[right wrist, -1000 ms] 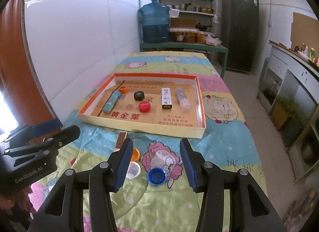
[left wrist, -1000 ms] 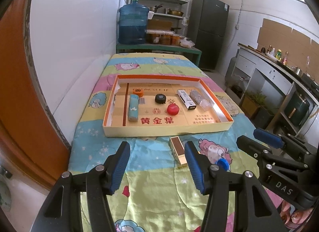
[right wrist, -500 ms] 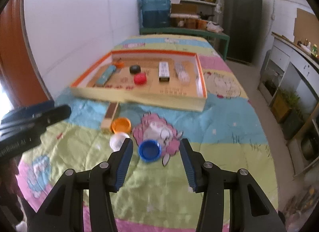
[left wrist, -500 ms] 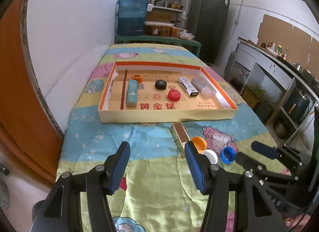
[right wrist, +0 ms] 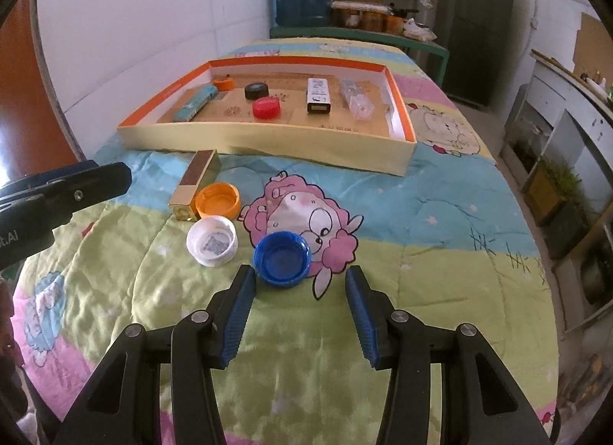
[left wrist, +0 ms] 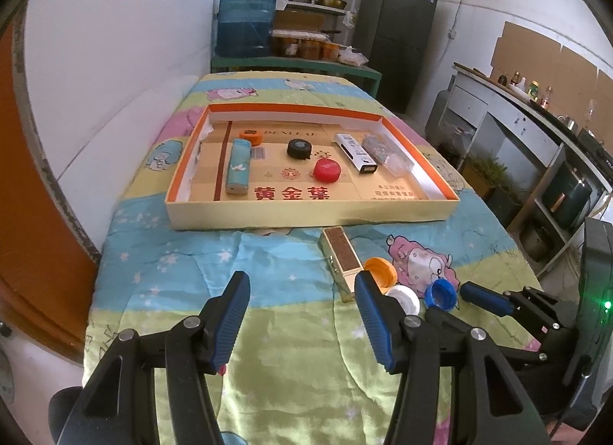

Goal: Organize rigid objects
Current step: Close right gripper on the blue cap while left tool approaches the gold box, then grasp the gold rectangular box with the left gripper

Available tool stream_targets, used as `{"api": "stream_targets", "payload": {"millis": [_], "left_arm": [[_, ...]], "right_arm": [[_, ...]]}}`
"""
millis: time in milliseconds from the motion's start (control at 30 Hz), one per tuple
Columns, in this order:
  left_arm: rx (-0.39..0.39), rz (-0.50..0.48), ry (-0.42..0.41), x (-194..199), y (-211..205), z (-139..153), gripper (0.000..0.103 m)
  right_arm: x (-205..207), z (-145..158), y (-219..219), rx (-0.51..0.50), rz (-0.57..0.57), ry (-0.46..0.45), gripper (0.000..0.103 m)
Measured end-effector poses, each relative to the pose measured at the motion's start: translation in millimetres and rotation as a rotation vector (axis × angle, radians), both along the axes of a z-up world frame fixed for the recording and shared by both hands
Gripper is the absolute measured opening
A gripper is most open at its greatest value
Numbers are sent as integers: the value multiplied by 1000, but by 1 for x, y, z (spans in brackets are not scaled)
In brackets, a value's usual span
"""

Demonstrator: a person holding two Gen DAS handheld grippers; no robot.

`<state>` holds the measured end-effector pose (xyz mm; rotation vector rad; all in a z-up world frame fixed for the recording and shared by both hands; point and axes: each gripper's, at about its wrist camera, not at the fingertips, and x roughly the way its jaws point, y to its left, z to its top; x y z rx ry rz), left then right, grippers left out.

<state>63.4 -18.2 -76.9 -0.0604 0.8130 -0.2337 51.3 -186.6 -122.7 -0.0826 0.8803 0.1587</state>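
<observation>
Right gripper (right wrist: 300, 286) jaws apart and empty just short of blue cap (right wrist: 282, 258), left gripper (left wrist: 302, 297) jaws apart over quilt (left wrist: 291, 349), white cap (right wrist: 212, 240), orange cap (right wrist: 217, 200) and gold box (right wrist: 196, 184) beside it, shallow tray (right wrist: 264, 146) beyond.

Both tools are built alike. The left gripper (left wrist: 302, 316) has matte black angular arms, each with a triangular cut-out, and round silver screws at the joints. Its two fingers (left wrist: 233, 316) carry ribbed blue pads on their inner faces. The right gripper (right wrist: 300, 314) is the same: black arms, silver screws, ribbed blue pads on its fingers (right wrist: 362, 313). Seen from the left camera, to the right of the left gripper, the right tool shows a black body with a small green light. Seen from the right camera, to the left of the right gripper, the left tool's black side bears white lettering ending in "t.AI".
</observation>
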Motion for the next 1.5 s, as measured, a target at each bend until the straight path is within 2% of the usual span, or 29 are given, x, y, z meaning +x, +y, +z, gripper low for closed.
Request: {"api": "stream_targets", "payload": {"millis": [133, 167, 233, 533, 667, 833, 900, 1033, 1500], "left_arm": [[-7, -10, 12, 8, -7, -1, 57], [-7, -11, 13, 11, -9, -1, 57], [-10, -14, 17, 17, -15, -1, 56], [-13, 25, 64, 49, -39, -10, 55], [8, 63, 98, 59, -45, -20, 42], [22, 79, 134, 65, -47, -30, 34], [20, 76, 141, 65, -47, -32, 26], [7, 54, 132, 64, -48, -33, 21], [11, 37, 80, 51, -40, -15, 18]], "right_arm": [[6, 0, 2, -7, 17, -9, 49], [7, 0, 2, -4, 23, -11, 39], [9, 0, 3, 3, 30, -18, 30], [8, -2, -4, 60, 40, -24, 30], [8, -2, -7, 95, 48, -23, 30], [7, -2, -9, 127, 66, -22, 30], [6, -2, -9, 138, 72, -21, 30], [7, -2, -11, 159, 72, -19, 30], [4, 0, -12, 139, 54, -34, 30]]}}
